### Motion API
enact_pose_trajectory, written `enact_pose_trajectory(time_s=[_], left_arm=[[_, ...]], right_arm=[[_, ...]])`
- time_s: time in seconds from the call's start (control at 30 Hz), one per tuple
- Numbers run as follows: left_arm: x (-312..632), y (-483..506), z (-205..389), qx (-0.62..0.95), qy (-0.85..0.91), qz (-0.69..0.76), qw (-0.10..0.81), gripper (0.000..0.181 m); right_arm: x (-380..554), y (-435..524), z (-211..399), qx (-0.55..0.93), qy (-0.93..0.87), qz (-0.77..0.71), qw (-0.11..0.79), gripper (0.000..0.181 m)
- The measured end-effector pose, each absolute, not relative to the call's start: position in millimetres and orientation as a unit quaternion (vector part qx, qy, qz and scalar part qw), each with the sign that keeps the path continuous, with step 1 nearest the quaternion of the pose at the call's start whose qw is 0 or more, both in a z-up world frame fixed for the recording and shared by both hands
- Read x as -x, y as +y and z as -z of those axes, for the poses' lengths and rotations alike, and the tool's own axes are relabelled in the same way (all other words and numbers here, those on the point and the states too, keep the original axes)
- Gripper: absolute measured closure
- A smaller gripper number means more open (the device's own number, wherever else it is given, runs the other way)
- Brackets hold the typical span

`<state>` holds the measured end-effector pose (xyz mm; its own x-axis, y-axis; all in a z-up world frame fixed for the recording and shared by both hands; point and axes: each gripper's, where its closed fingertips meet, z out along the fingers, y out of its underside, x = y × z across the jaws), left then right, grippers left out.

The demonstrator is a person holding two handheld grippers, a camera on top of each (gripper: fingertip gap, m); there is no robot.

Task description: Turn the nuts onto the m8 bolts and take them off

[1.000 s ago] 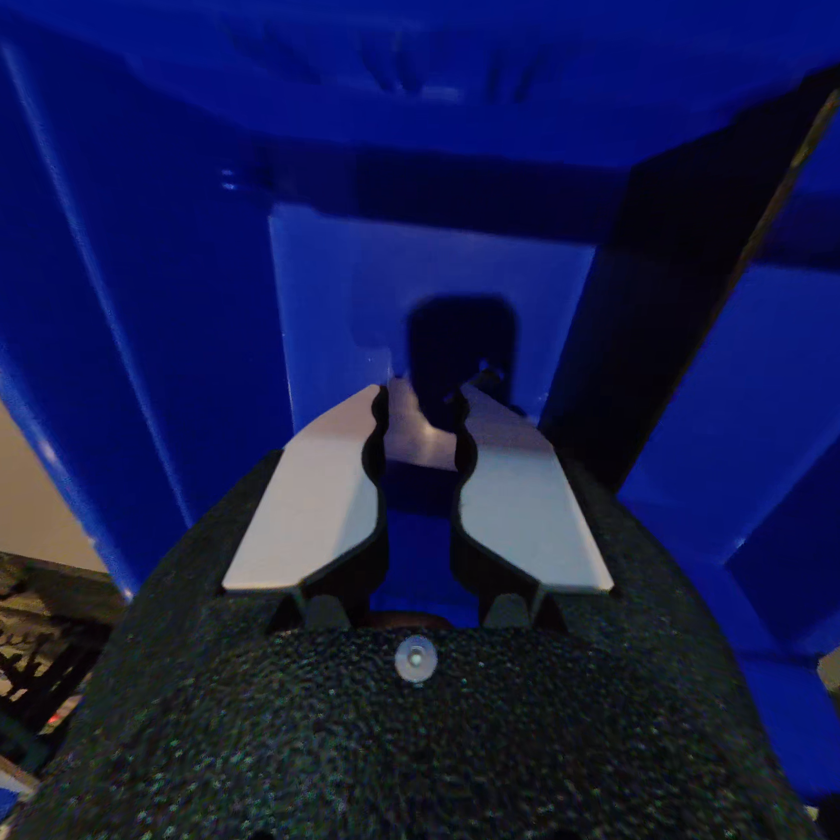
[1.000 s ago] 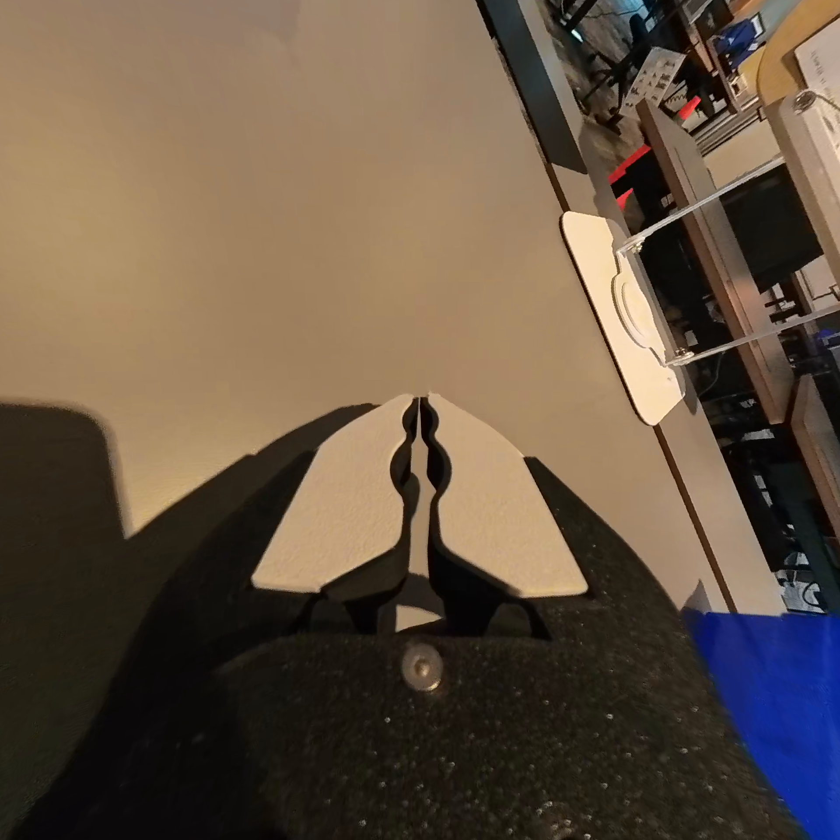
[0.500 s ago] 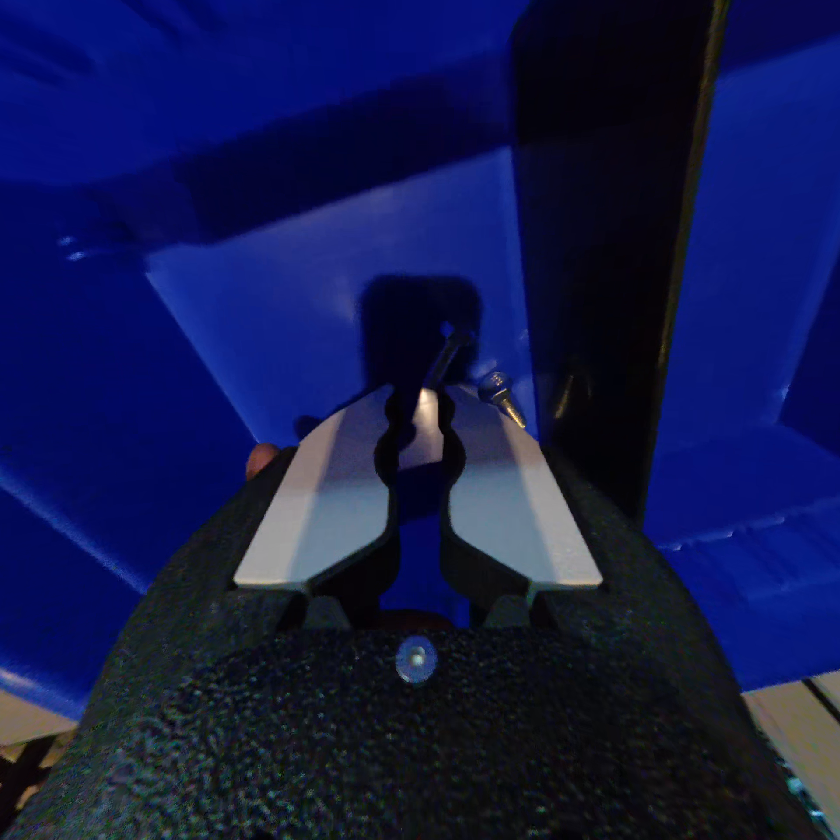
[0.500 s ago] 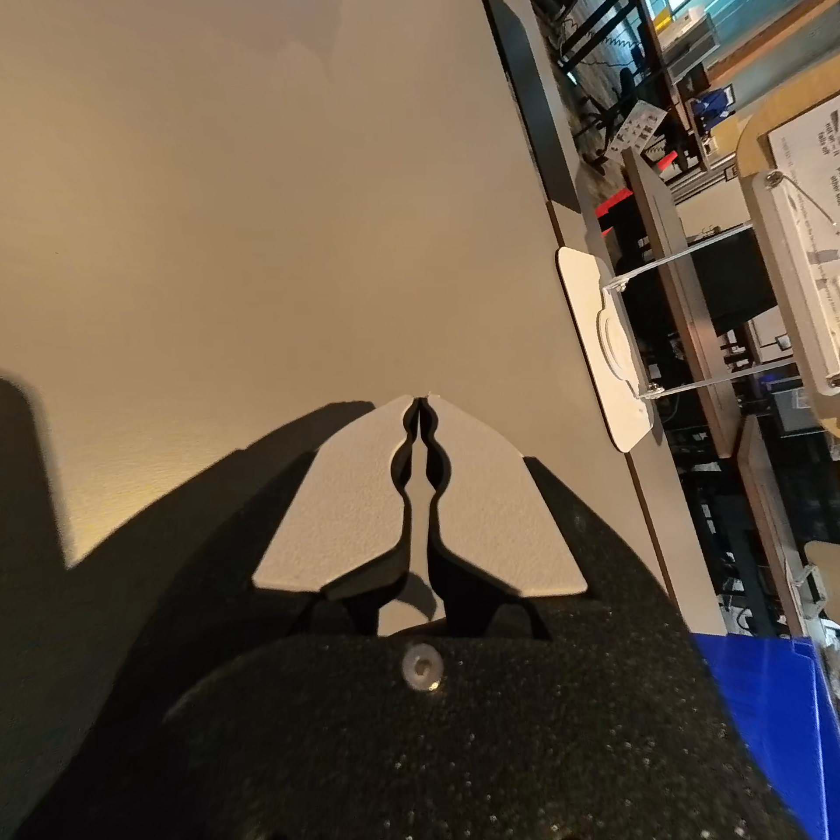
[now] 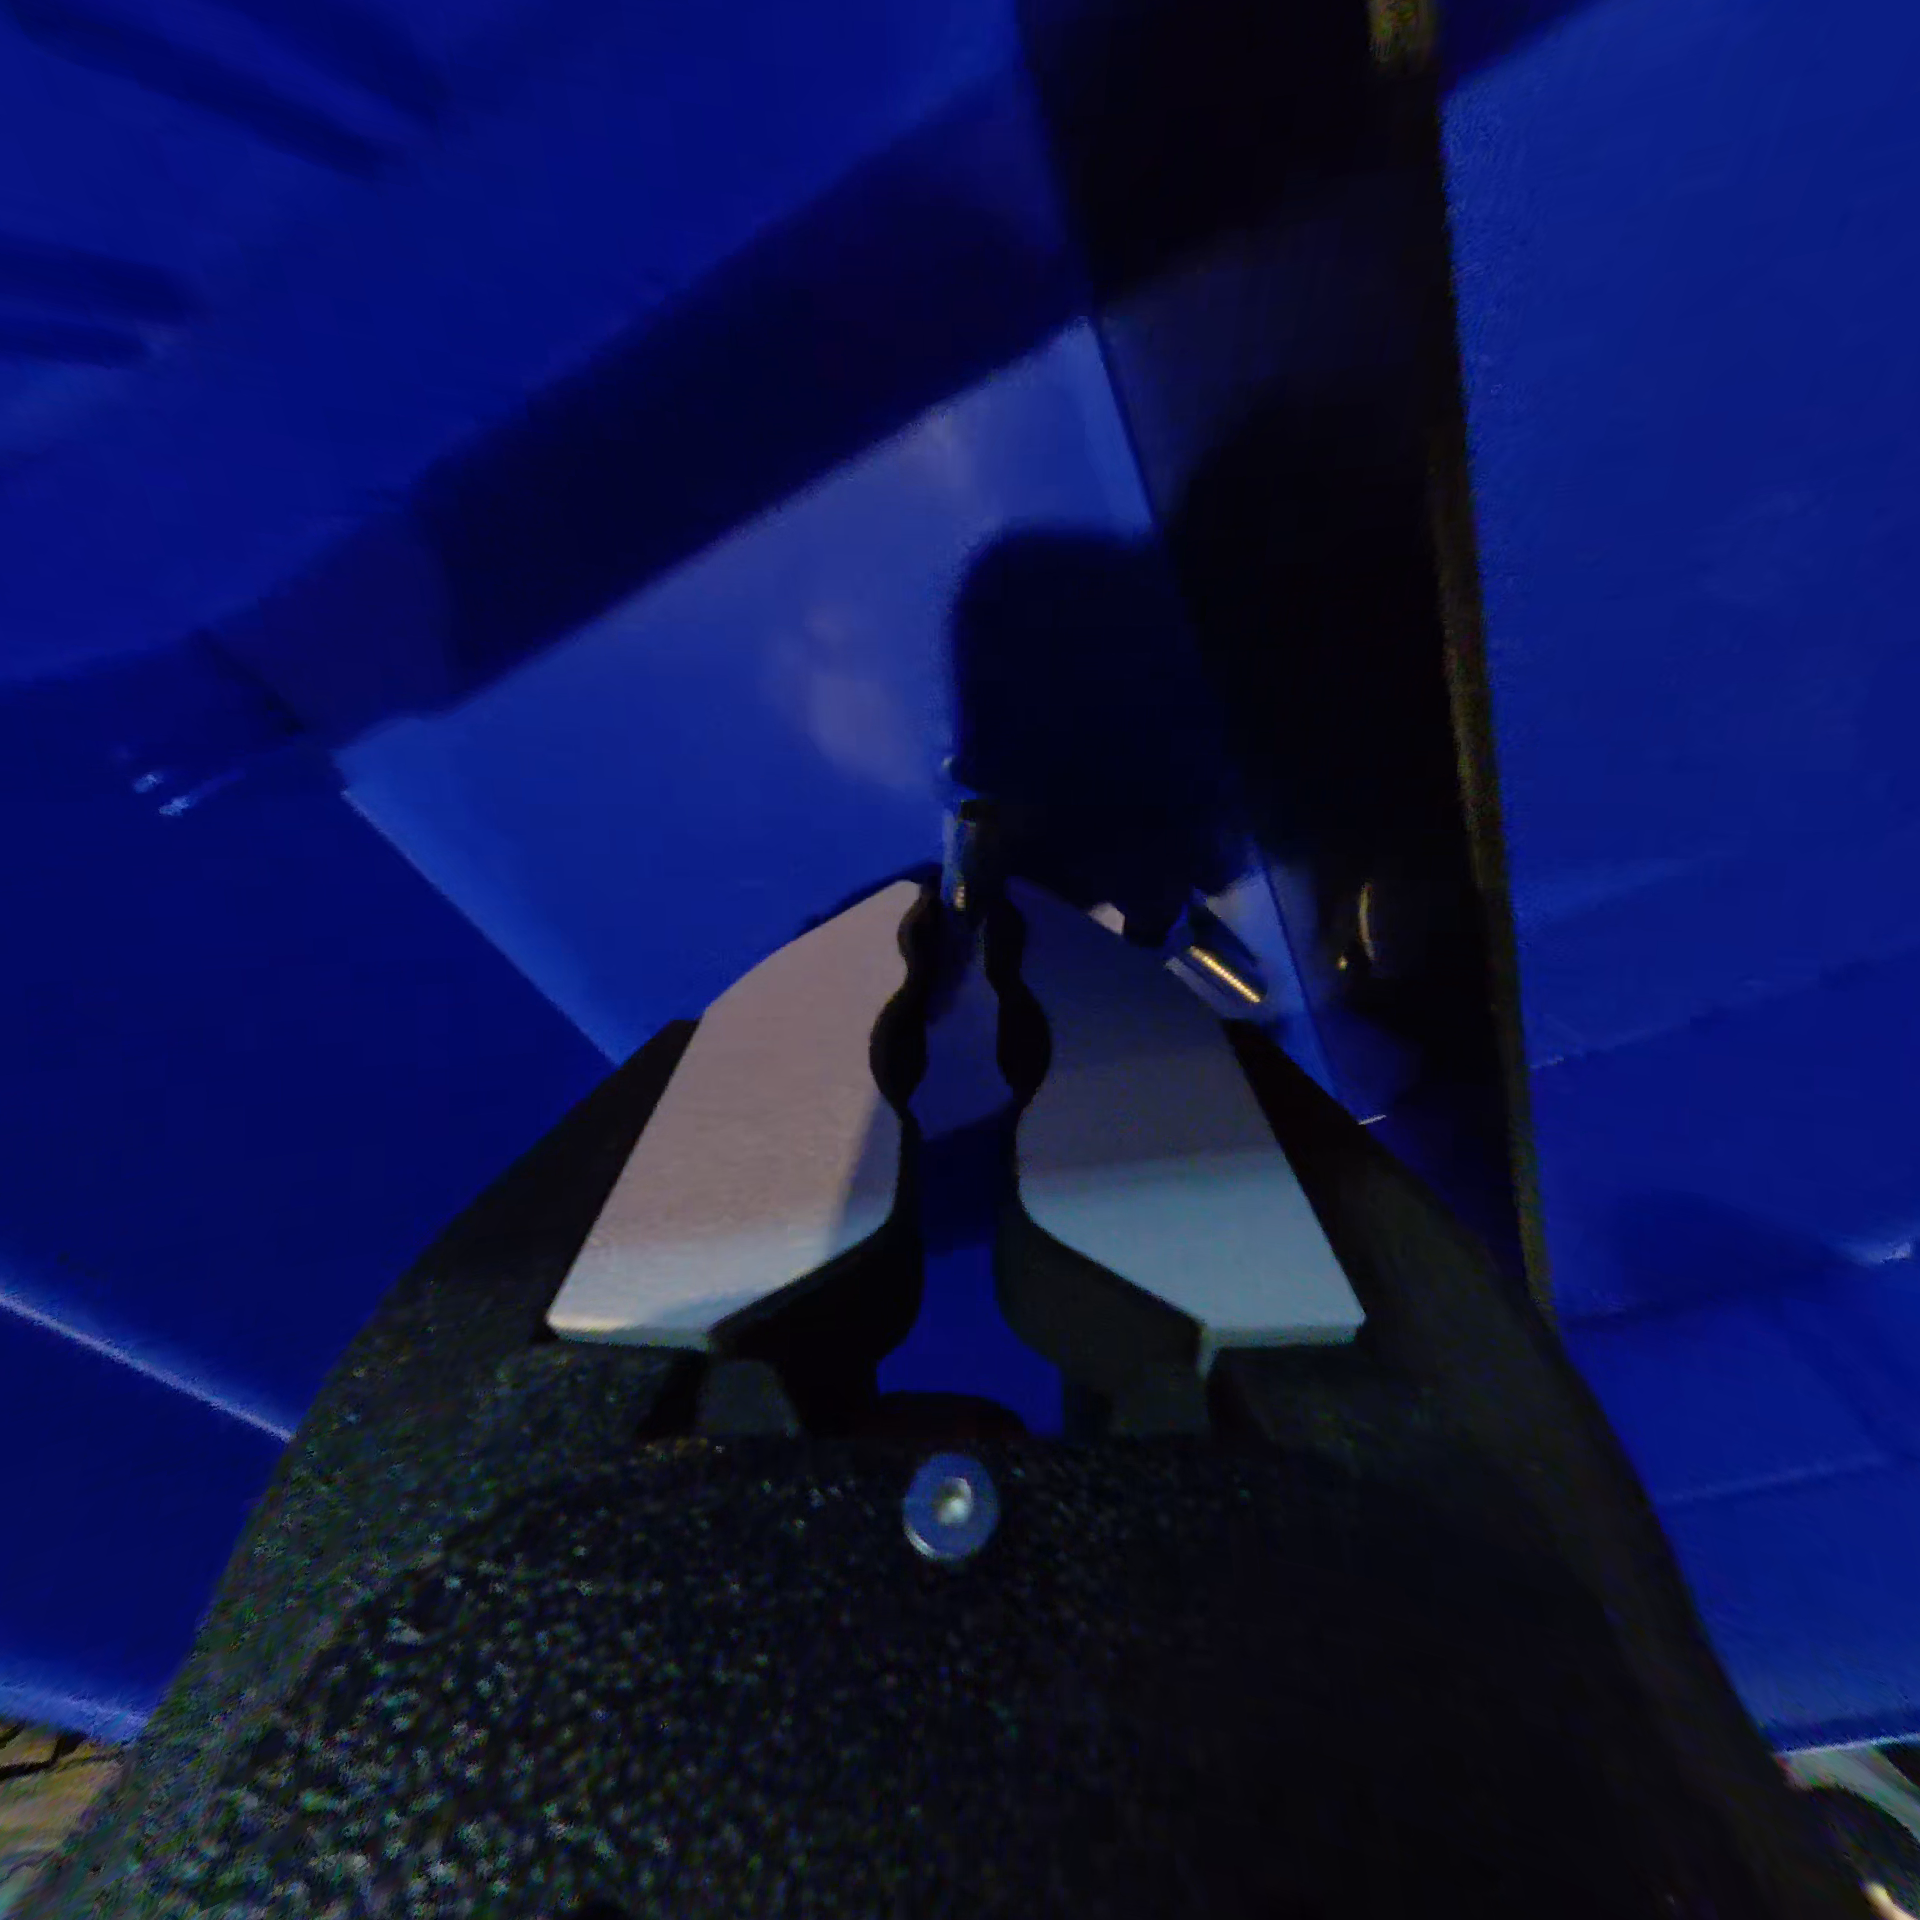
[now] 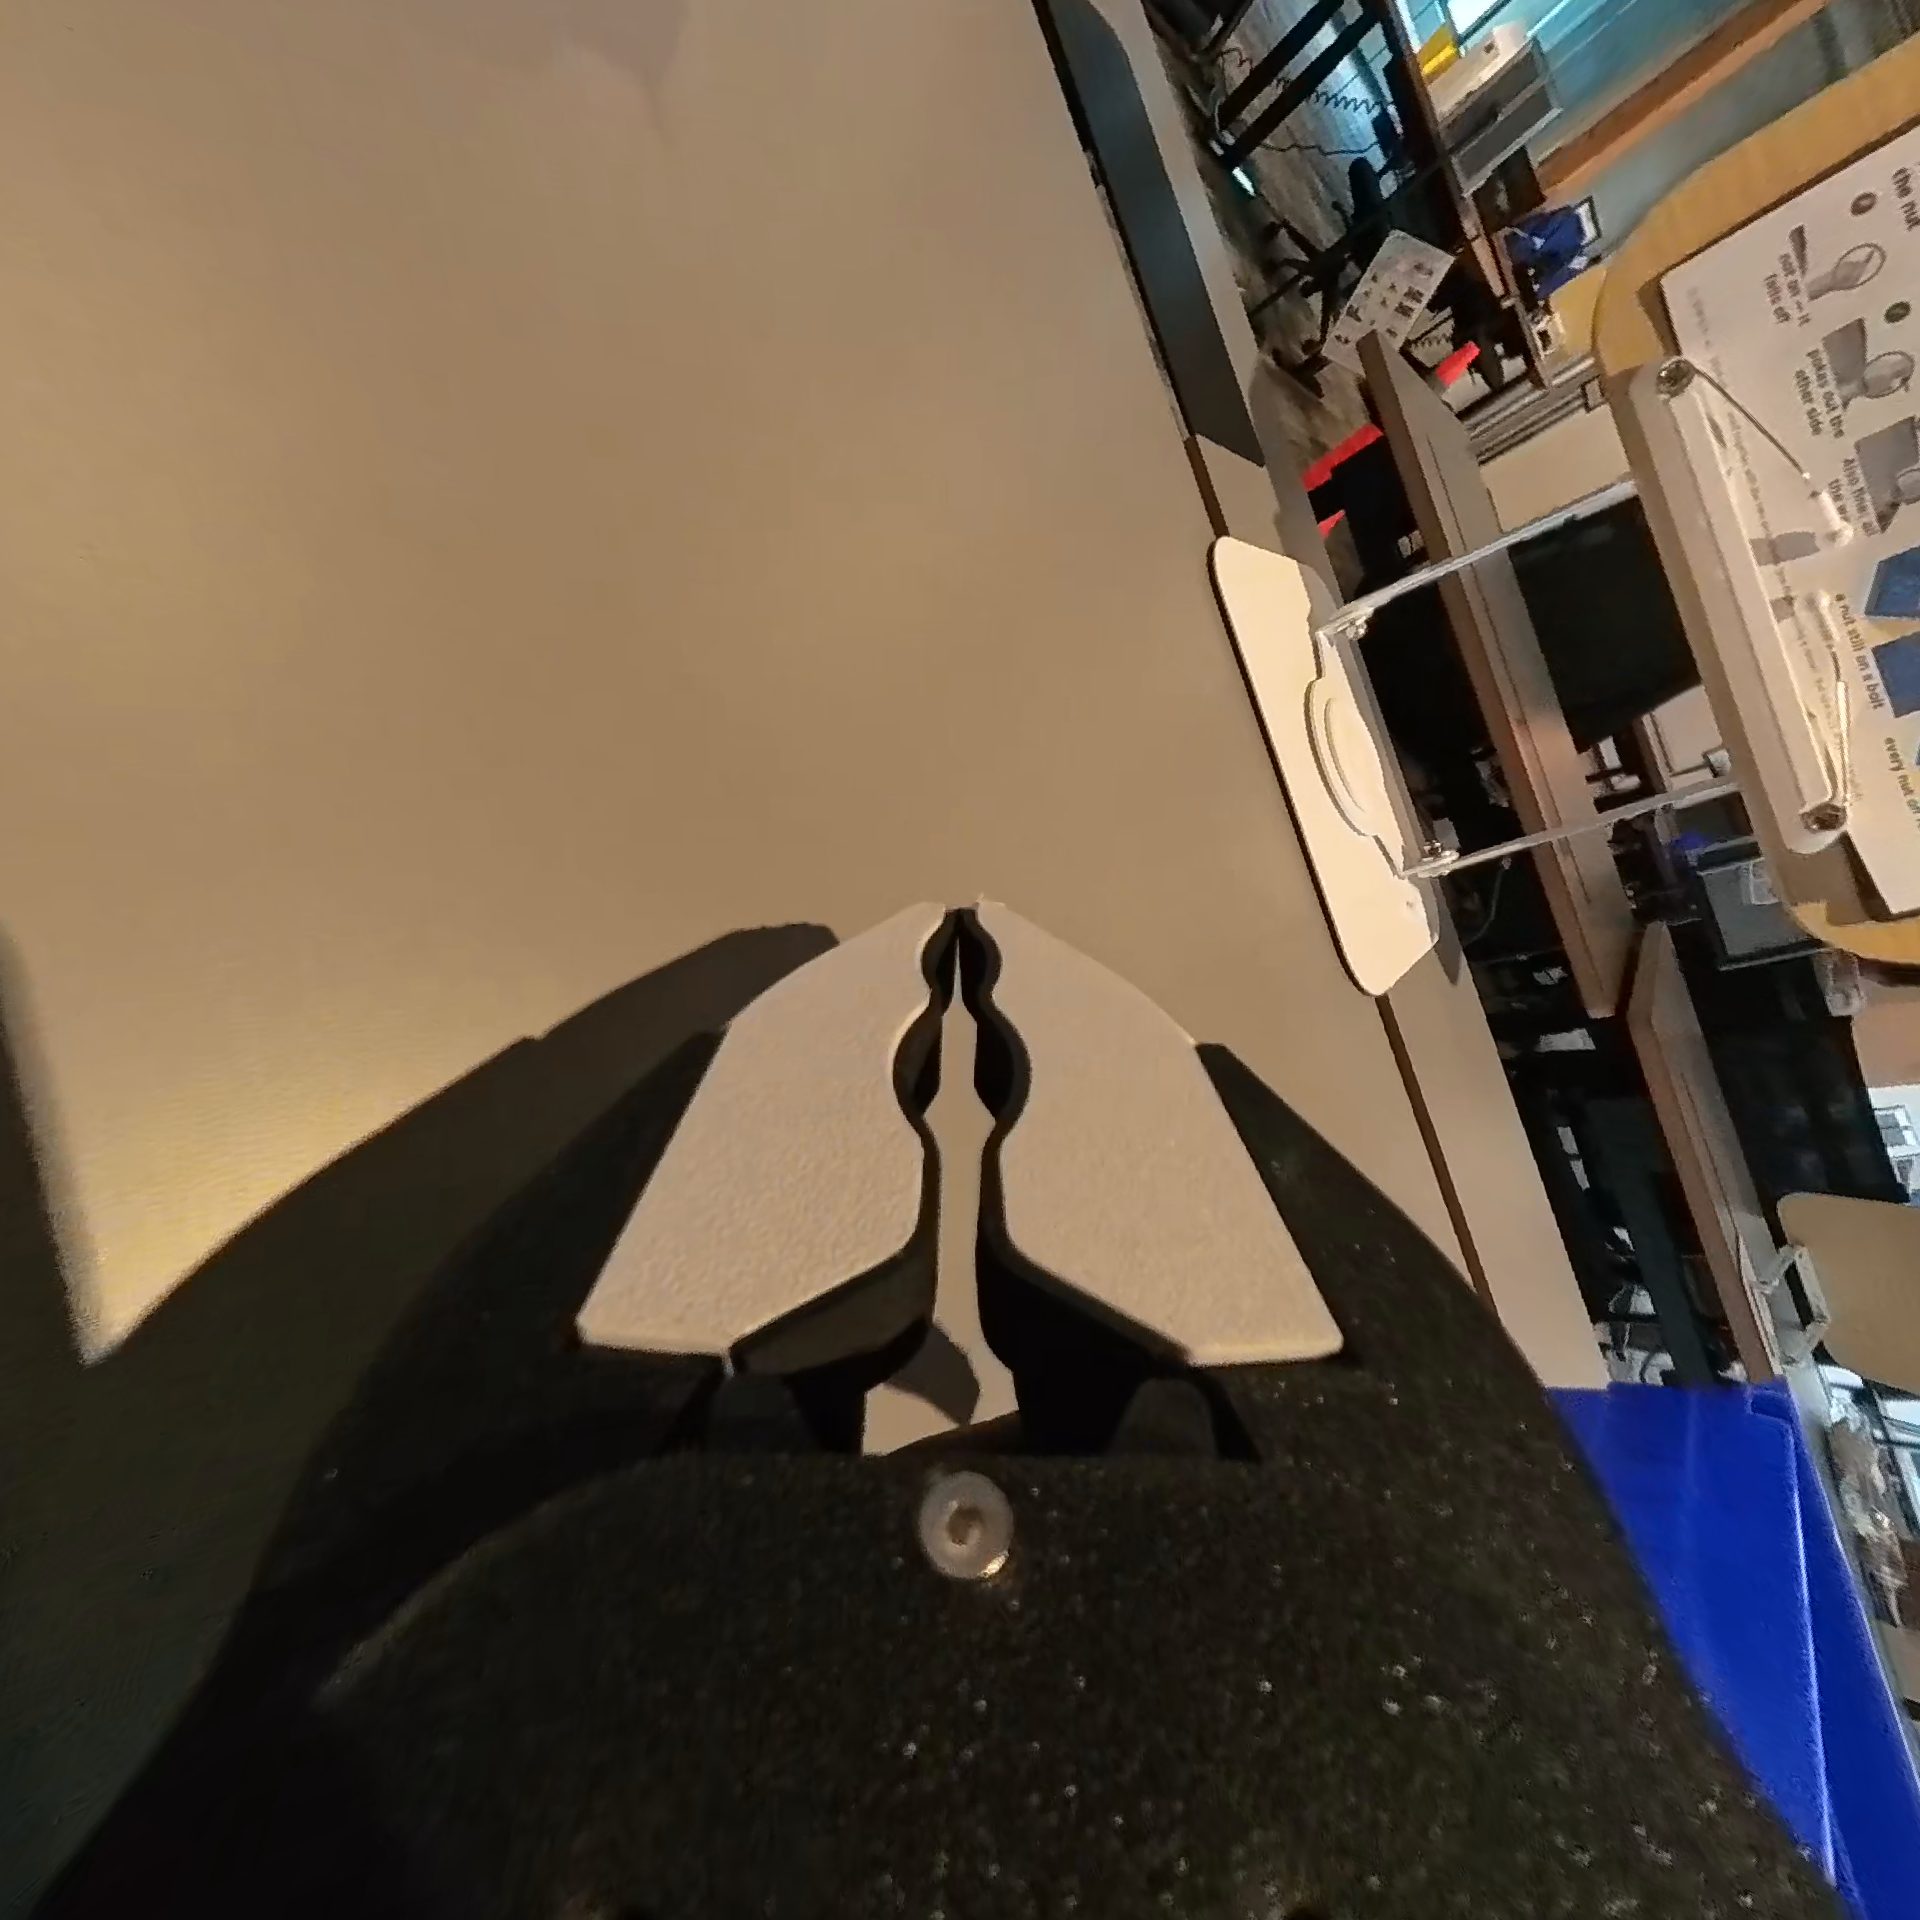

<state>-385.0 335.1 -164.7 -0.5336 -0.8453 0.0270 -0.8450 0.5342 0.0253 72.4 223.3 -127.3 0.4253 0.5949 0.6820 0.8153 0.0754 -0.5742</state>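
Note:
In the left wrist view my left gripper (image 5: 964,906) is deep inside a blue bin (image 5: 644,748). Its fingertips are closed on a small silver bolt (image 5: 966,836) that sticks up from between them. A second silver bolt (image 5: 1214,964) lies on the bin floor just right of the right finger (image 5: 1143,1122). No nut shows. In the right wrist view my right gripper (image 6: 964,920) is shut and empty, over a bare beige table (image 6: 623,520).
A black divider (image 5: 1330,520) stands in the bin, close on the right of my left gripper. In the right wrist view a blue bin corner (image 6: 1714,1558) is at the lower right. A white base plate (image 6: 1283,707) with a clear sign holder stands at the table's edge. The grippers' ends are close to 45 centimeters from one another.
My left gripper has gone further into the bin, turned right, and its fingers have closed from open onto the bolt. My right gripper stays shut and has only shifted slightly.

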Motion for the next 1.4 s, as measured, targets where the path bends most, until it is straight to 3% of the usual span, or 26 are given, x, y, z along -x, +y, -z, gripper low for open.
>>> enact_pose_trajectory(time_s=[0.17,0.37,0.53,0.73,0.87,1.07,1.4], left_arm=[[381,354,150,-0.528,-0.847,0.037,-0.054,0.173],[328,365,61,-0.567,-0.789,0.042,-0.233,0.174],[206,331,-4,-0.561,-0.743,0.001,-0.366,0.174],[16,252,-9,-0.588,-0.644,-0.198,-0.448,0.174],[-57,201,51,-0.625,-0.581,-0.3,-0.426,0.174],[-65,172,114,-0.635,-0.627,-0.176,-0.417,0.174],[-43,133,162,-0.581,-0.78,-0.065,-0.225,0.173]], right_arm=[[-76,221,123,0.666,-0.513,0.105,0.531,0.181],[-81,218,112,0.665,-0.478,0.077,0.569,0.181],[-82,213,97,0.671,-0.417,0.005,0.613,0.181],[-91,201,65,0.686,-0.279,-0.152,0.655,0.181],[-103,186,48,0.673,-0.23,-0.199,0.675,0.181],[-104,166,57,0.685,-0.255,-0.2,0.652,0.181],[-91,161,88,0.712,-0.332,-0.136,0.604,0.181]])
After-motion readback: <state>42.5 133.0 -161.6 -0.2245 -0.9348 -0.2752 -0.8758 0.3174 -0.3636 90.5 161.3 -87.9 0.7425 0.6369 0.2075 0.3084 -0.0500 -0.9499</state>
